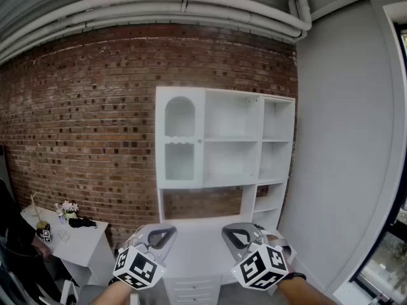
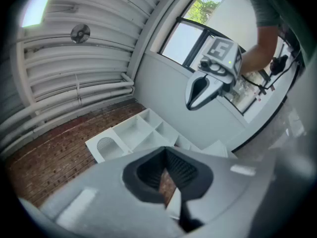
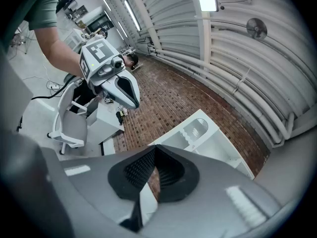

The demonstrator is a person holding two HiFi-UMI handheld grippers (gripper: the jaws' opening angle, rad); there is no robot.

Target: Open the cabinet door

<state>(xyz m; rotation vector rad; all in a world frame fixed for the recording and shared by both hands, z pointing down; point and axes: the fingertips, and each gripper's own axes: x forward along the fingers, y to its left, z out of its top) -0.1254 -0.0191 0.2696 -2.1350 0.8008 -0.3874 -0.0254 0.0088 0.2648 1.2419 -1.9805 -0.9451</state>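
A white cabinet (image 1: 224, 146) stands against the brick wall. Its door (image 1: 180, 138), with an arched upper pane, is closed over the left compartment; the other shelves are open and bare. Both grippers are held low in the head view, well short of the cabinet. My left gripper (image 1: 166, 232) is shut and holds nothing, and my right gripper (image 1: 230, 232) is shut and empty too. The left gripper view shows the cabinet (image 2: 130, 134) beyond its own closed tips (image 2: 166, 151) and the right gripper (image 2: 202, 89). The right gripper view shows the cabinet (image 3: 200, 132) past its closed tips (image 3: 154, 148).
A small white desk (image 1: 79, 239) with flowers (image 1: 67, 208) stands at the lower left, with a person at the left edge. White drawers (image 1: 194, 288) sit under the cabinet. A grey wall (image 1: 343, 145) bounds the right side. A white chair (image 3: 74, 127) stands by the desk.
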